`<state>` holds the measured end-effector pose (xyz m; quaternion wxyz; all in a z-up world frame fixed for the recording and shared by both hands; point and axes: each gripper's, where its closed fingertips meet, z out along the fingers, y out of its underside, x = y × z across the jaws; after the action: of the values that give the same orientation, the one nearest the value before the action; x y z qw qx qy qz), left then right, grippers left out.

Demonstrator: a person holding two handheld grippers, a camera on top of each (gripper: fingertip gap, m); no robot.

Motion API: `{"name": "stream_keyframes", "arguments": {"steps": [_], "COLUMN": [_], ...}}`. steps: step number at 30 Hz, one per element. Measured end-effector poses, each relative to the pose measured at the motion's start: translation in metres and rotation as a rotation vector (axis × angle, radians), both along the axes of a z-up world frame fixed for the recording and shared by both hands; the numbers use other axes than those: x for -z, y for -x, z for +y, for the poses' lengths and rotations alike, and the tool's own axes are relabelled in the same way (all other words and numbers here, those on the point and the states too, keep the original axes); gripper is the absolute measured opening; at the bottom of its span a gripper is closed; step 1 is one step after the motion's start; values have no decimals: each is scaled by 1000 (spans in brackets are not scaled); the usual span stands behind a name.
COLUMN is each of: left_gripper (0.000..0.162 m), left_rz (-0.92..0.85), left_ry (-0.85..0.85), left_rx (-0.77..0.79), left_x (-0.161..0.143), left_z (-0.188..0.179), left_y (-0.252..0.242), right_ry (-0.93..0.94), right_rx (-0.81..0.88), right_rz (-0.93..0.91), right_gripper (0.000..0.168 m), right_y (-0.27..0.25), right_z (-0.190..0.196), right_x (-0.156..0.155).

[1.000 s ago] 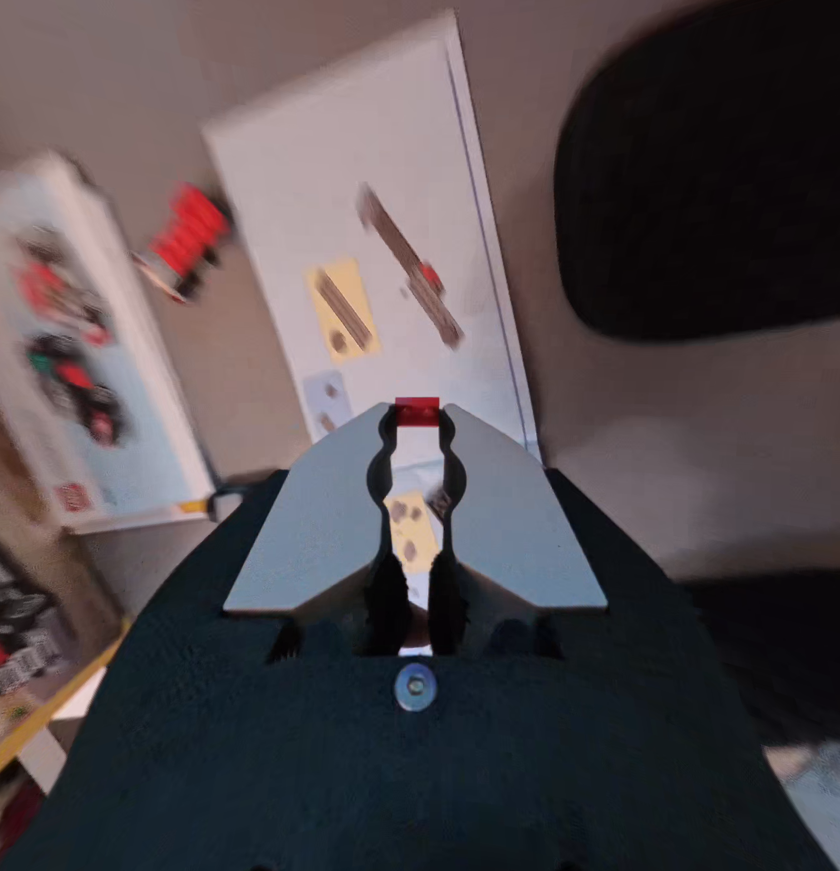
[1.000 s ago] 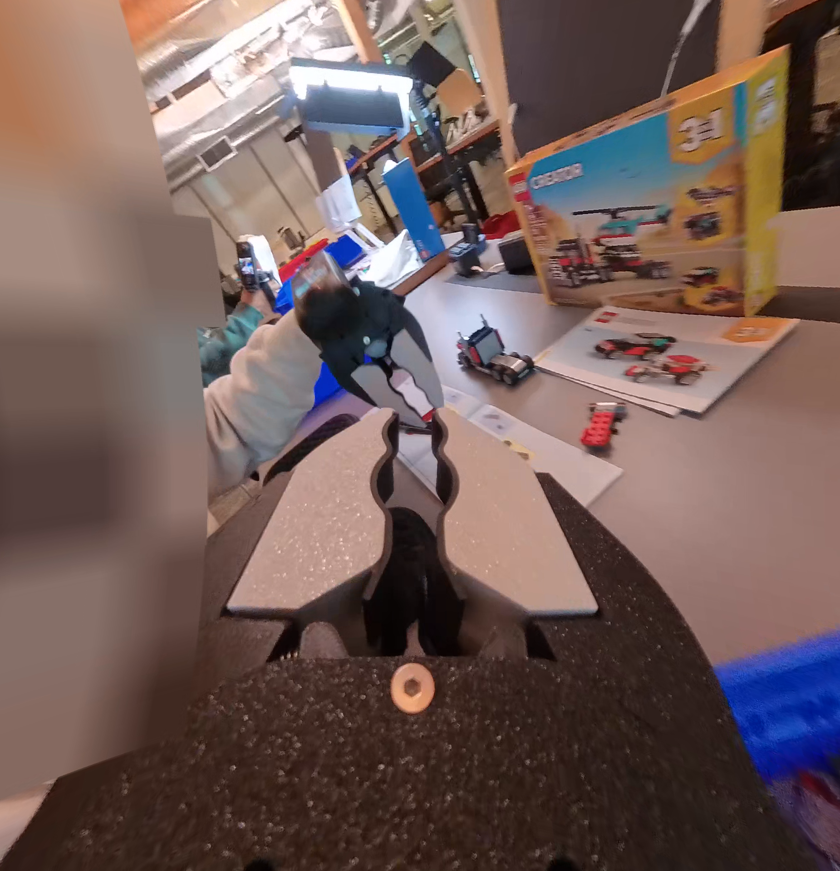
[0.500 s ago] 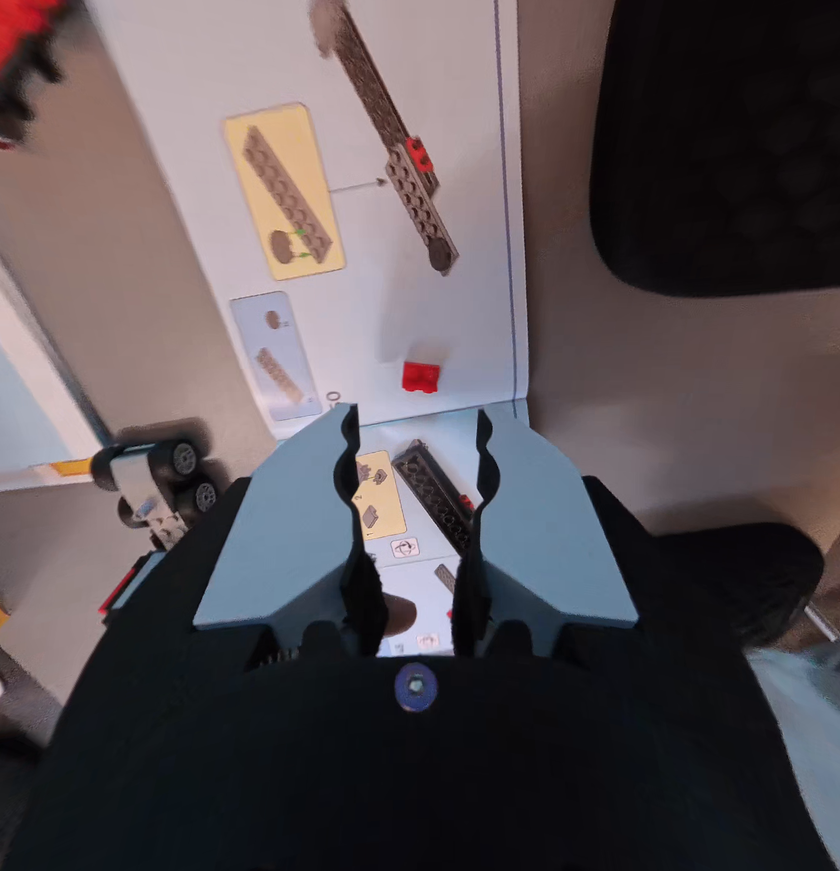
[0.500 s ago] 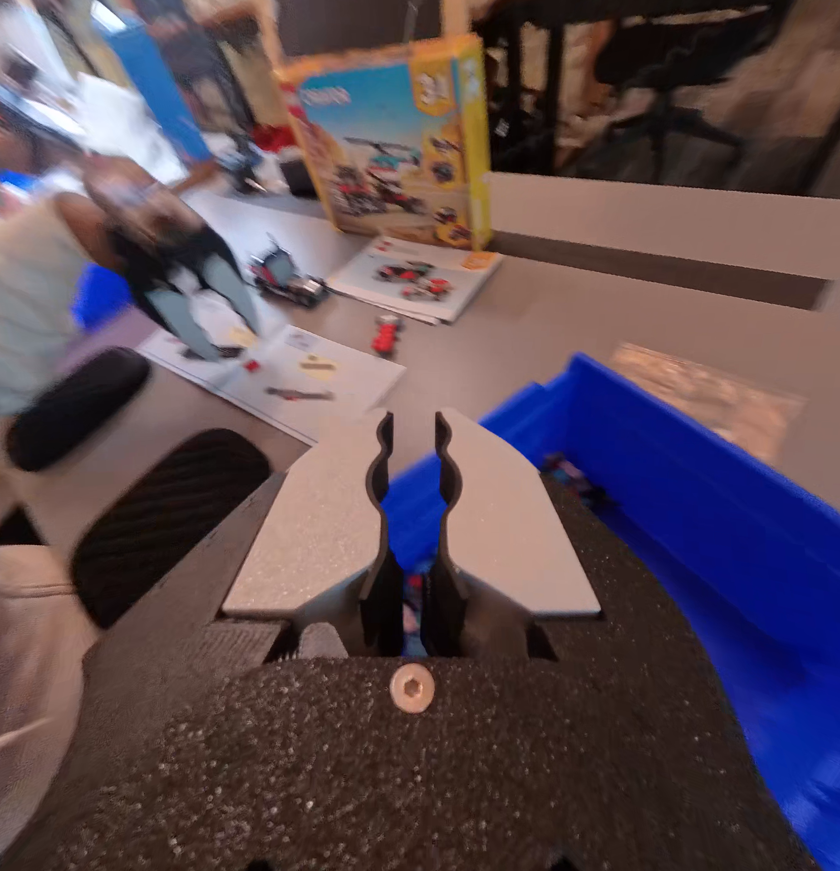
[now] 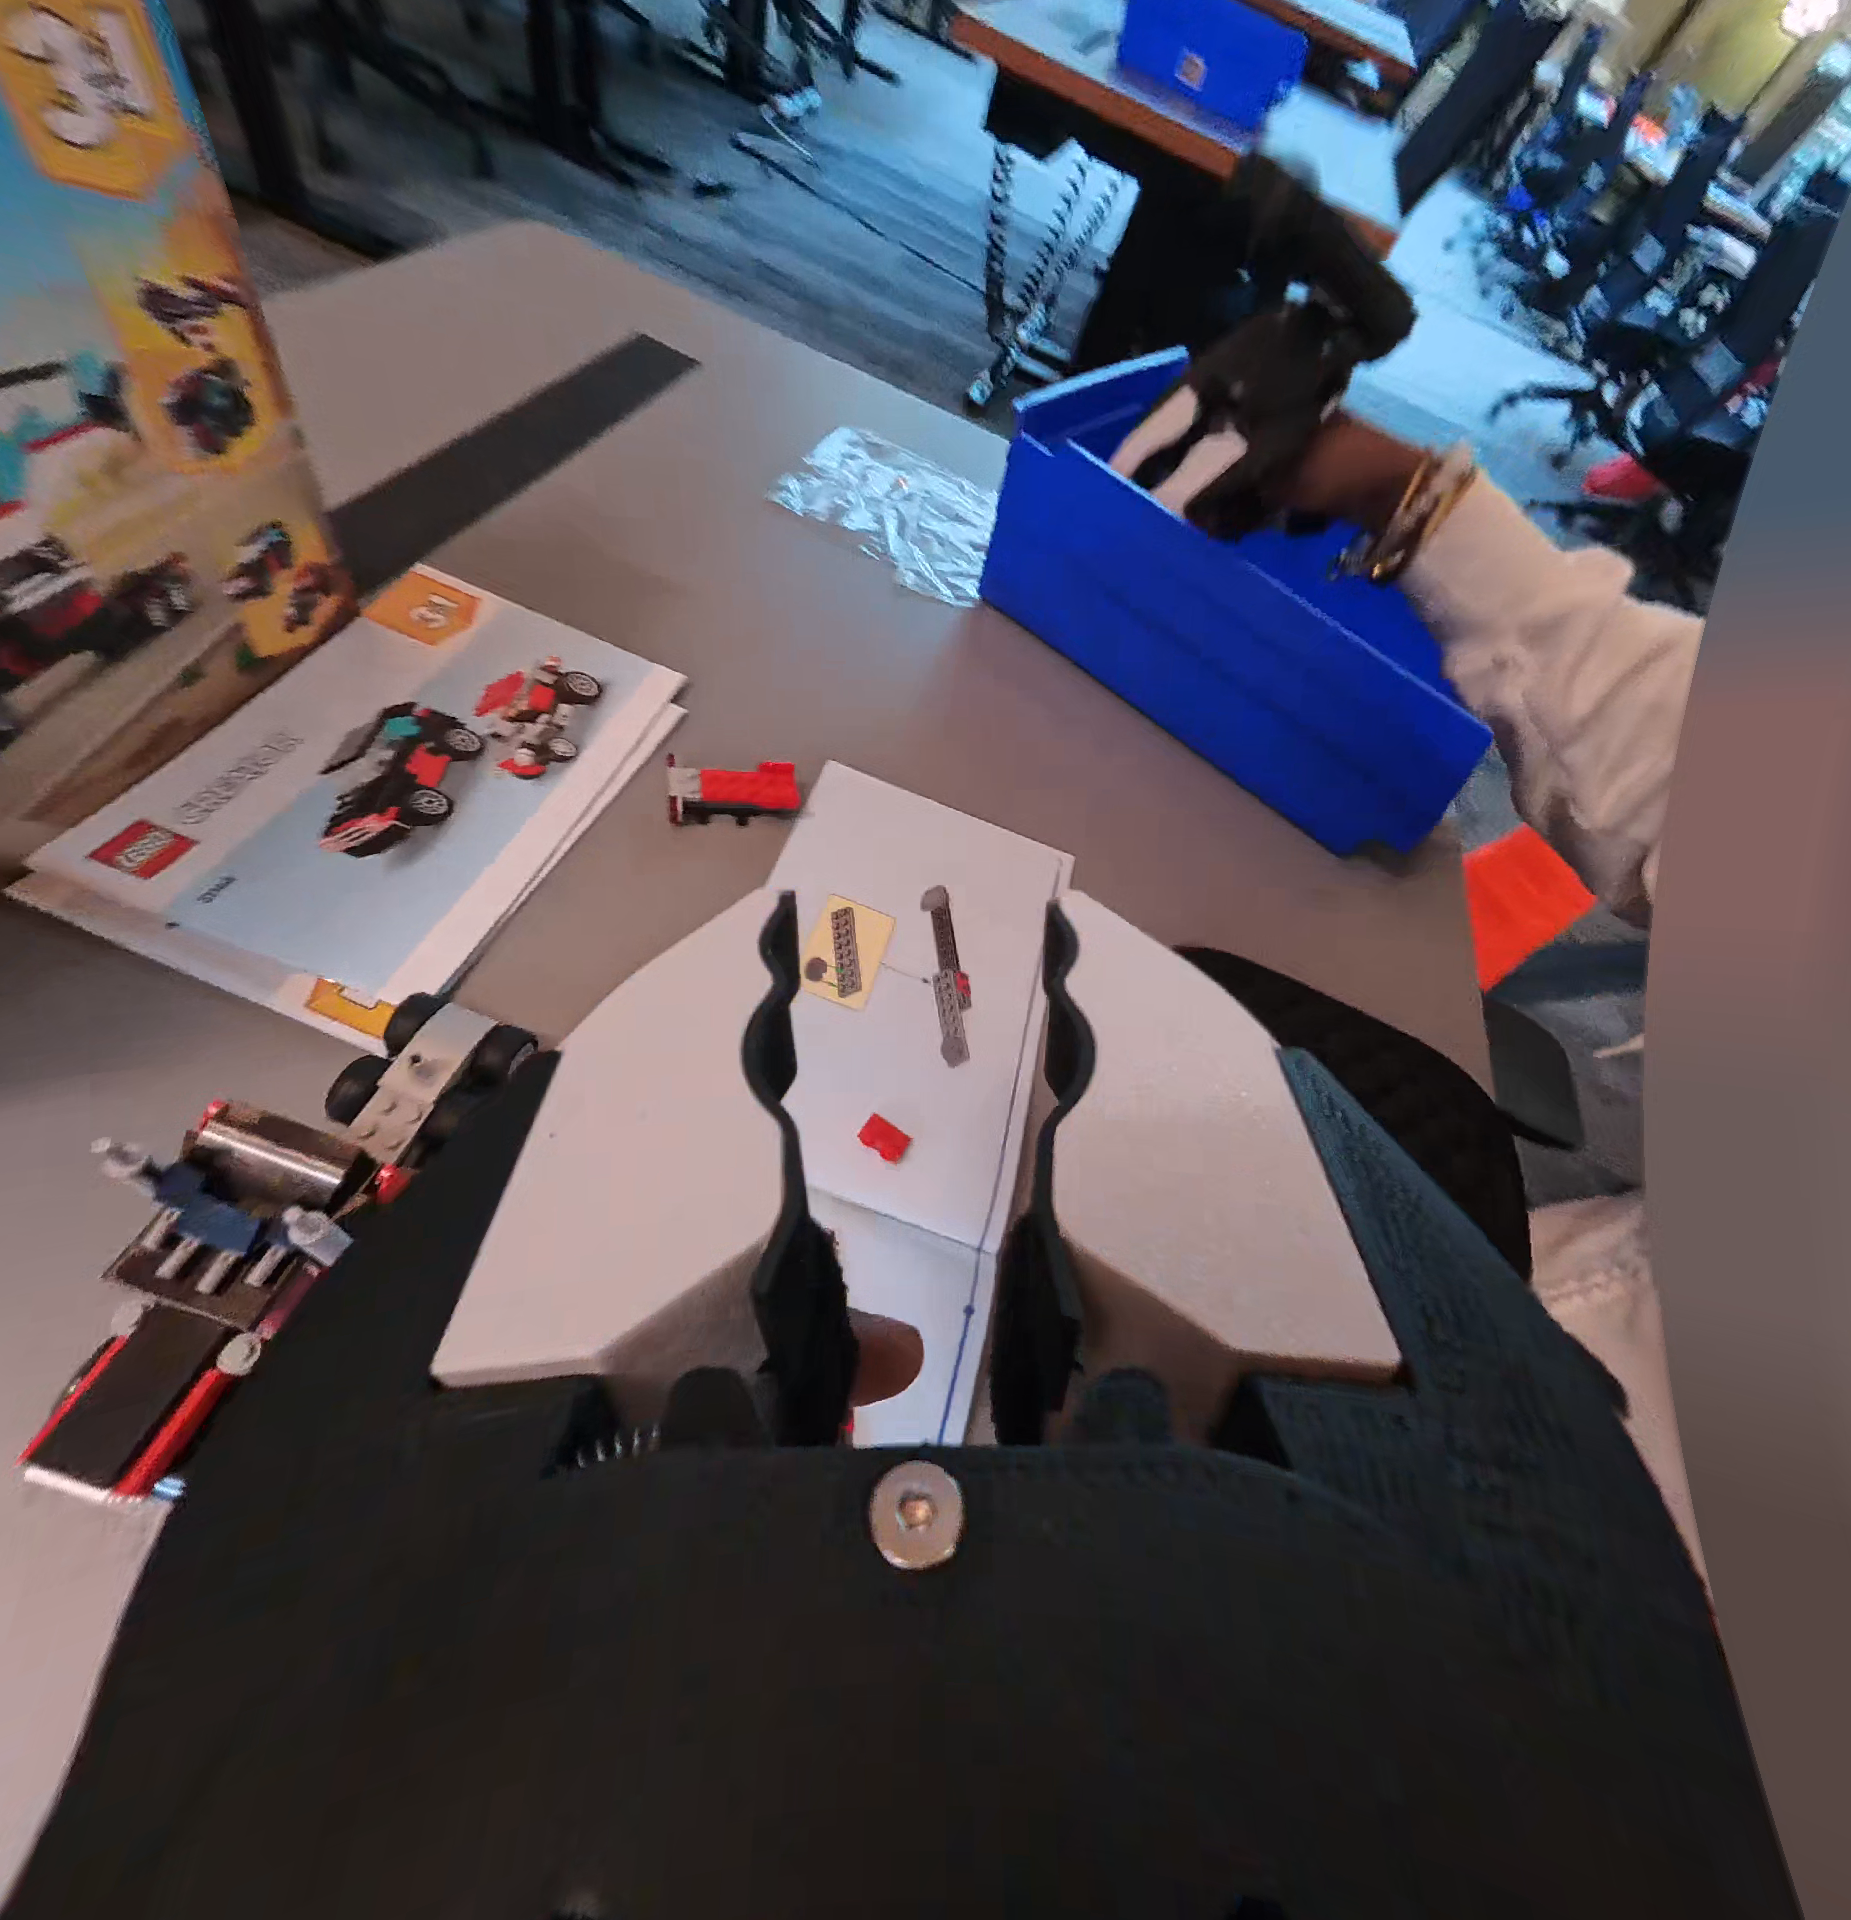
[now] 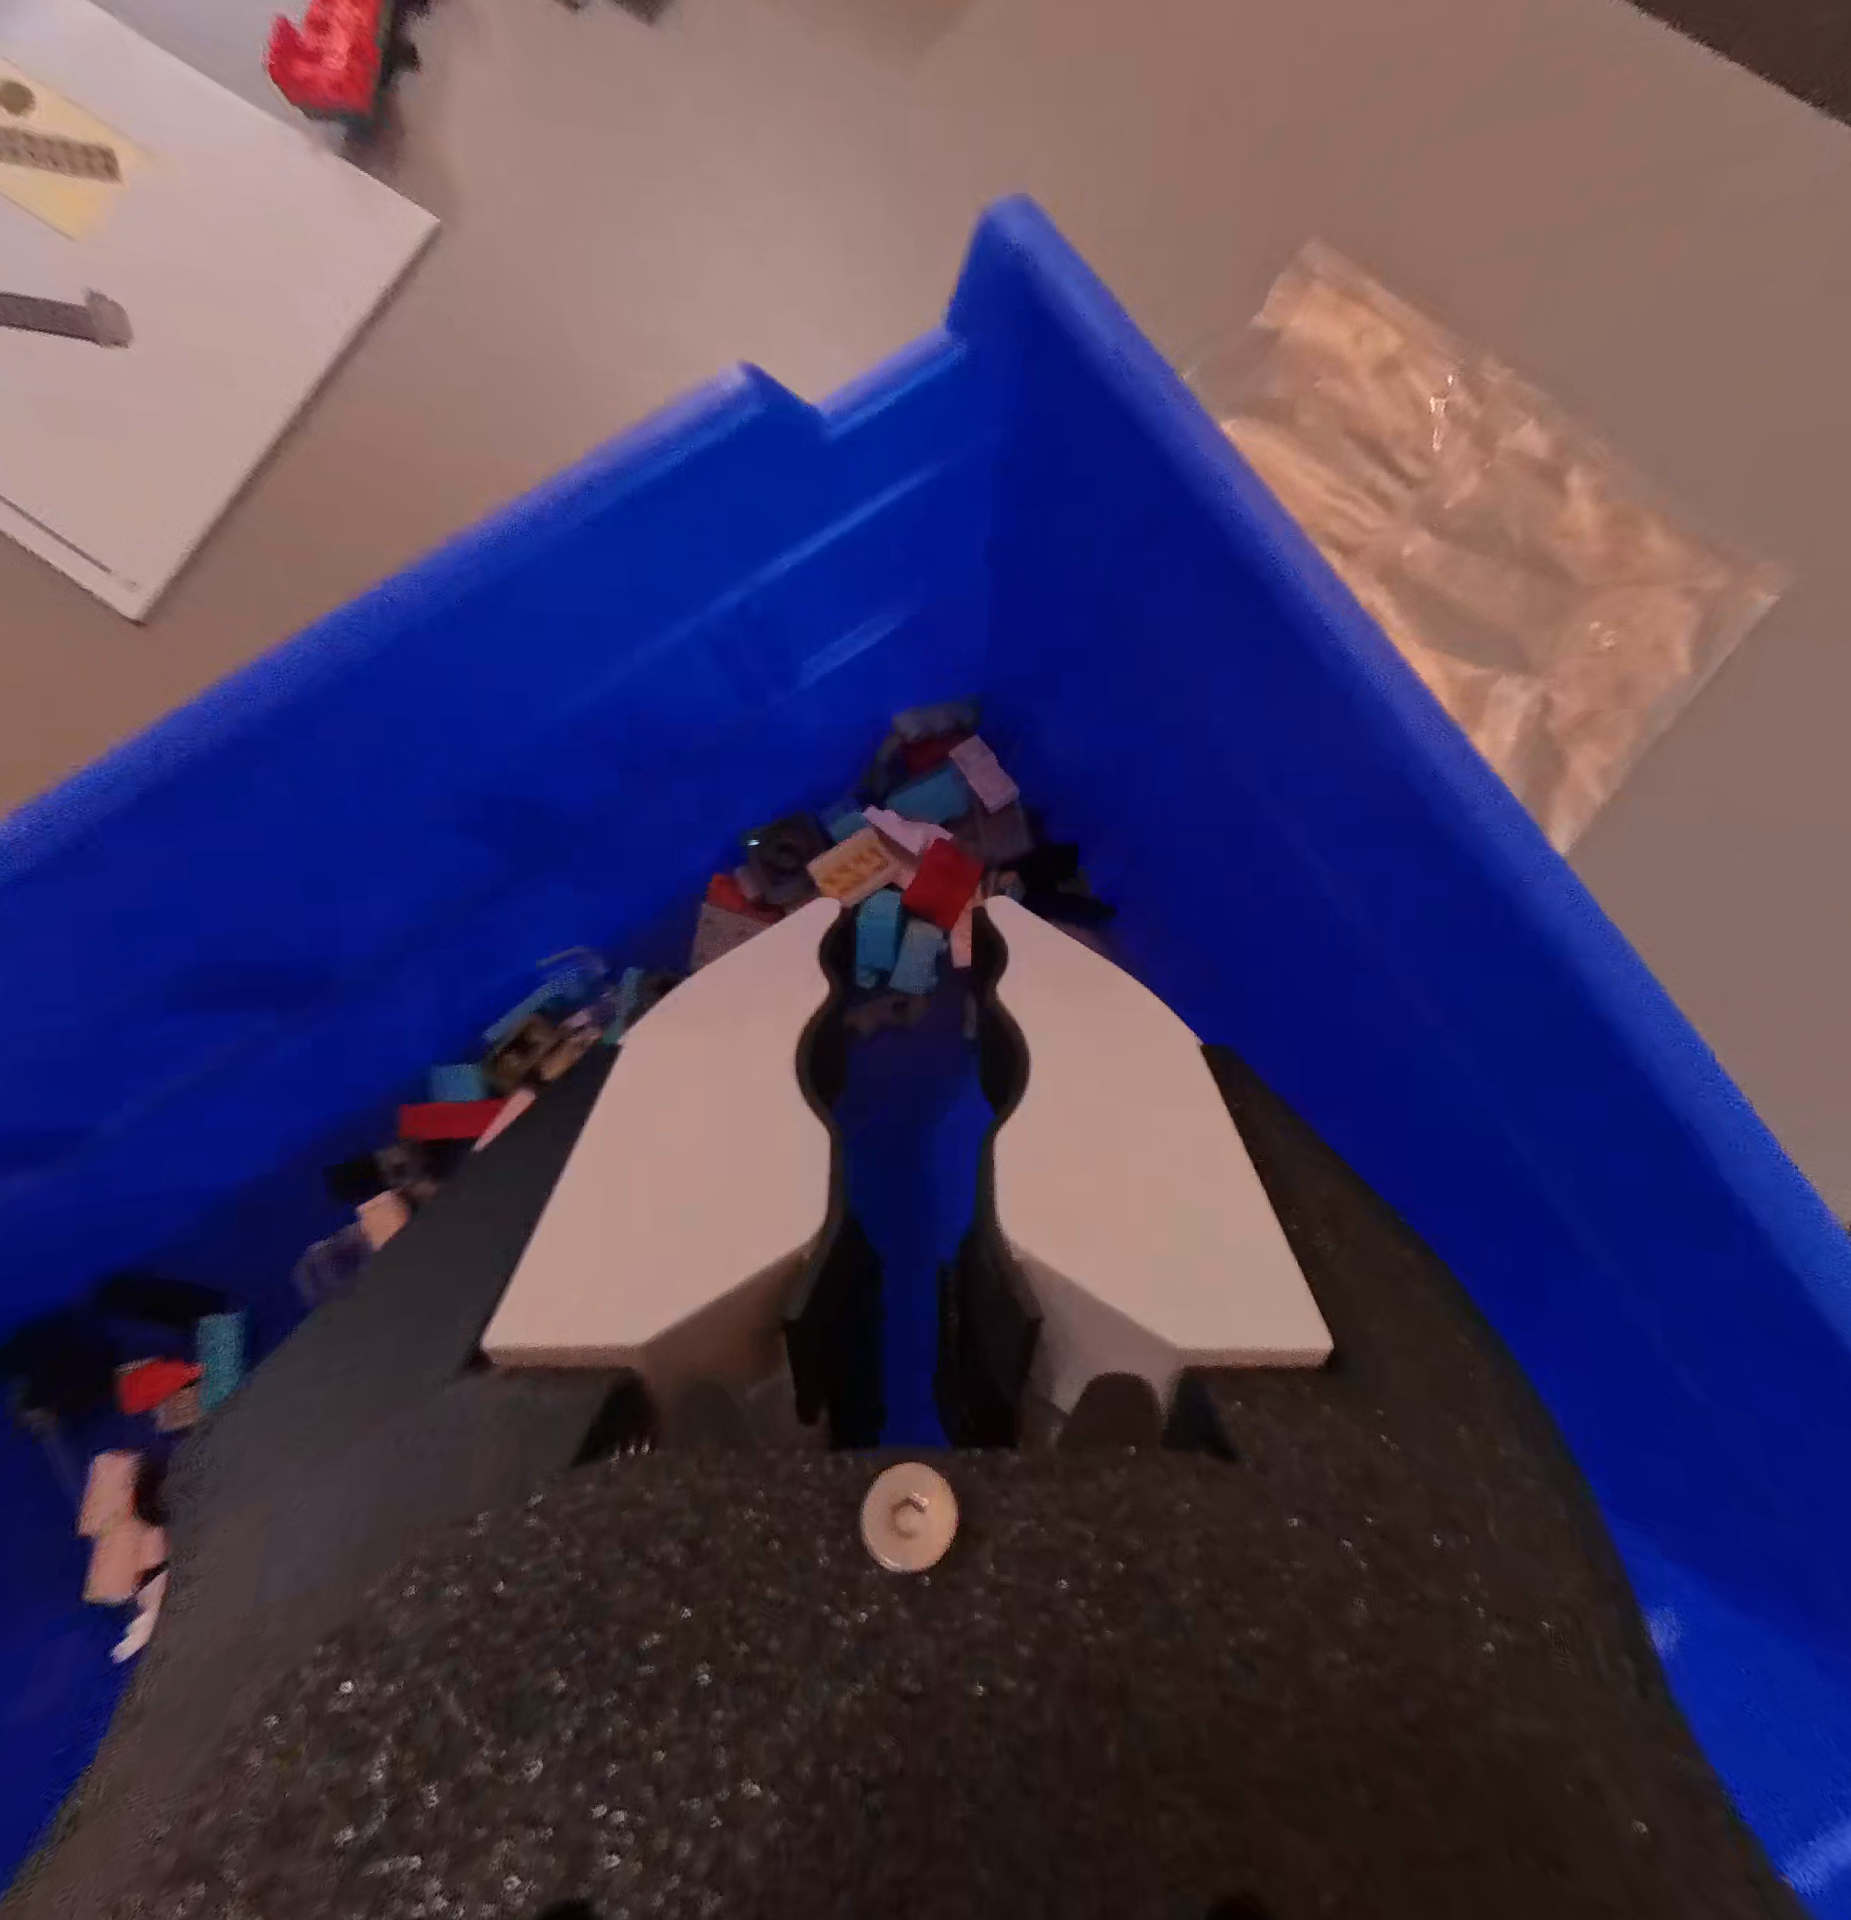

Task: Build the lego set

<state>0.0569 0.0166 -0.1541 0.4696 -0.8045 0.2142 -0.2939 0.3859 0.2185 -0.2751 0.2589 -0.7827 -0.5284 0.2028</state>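
Note:
A small red brick (image 5: pixel 885 1135) lies on the open instruction page (image 5: pixel 931 1039). My left gripper (image 5: pixel 913 914) is open and empty above the page, with the brick showing between its fingers. My right gripper (image 6: pixel 908 909) is open and empty inside the blue bin (image 6: pixel 1264 727), its tips just over a heap of loose bricks (image 6: pixel 900 842) in the far corner. In the left wrist view the right gripper (image 5: pixel 1191 457) shows far off, dipped into the blue bin (image 5: pixel 1212 644).
A built truck (image 5: pixel 225 1226) stands left of the left gripper. A small red and black assembly (image 5: pixel 734 792), a closed booklet (image 5: pixel 360 790) and the set's box (image 5: pixel 121 364) lie beyond. A clear plastic bag (image 6: pixel 1472 520) lies behind the bin. A person's sleeve (image 5: pixel 1565 675) is at right. My hands' fingertips stand some 40 cm from each other.
The left gripper opened and let the red brick go onto the page, then drew back and tilted up. The right gripper swung right and went down into the blue bin, opening wider.

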Motion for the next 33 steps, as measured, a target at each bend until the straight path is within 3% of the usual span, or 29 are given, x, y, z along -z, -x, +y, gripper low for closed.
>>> {"name": "stream_keyframes", "arguments": {"steps": [7,14,23,27,33], "left_gripper": [42,42,42,42,42], "left_rz": [-65,-20,66,82,27], "left_ry": [-85,-92,-129,-126,-216], "left_rx": [-32,18,-29,-38,-151], "left_x": [-18,-14,-12,-5,-24], "left_z": [-2,-9,-31,-39,-45], "left_y": [2,-4,24,32,52], "right_ry": [6,24,-90,-19,-46], "right_rx": [18,21,71,31,-68], "right_rz": [10,-19,295,35,-69], "right_gripper": [21,1,0,14,17], "right_y": [9,3,-2,-12,0], "right_z": [7,6,-7,-4,3], "right_x": [17,27,-52,-14,12]}}
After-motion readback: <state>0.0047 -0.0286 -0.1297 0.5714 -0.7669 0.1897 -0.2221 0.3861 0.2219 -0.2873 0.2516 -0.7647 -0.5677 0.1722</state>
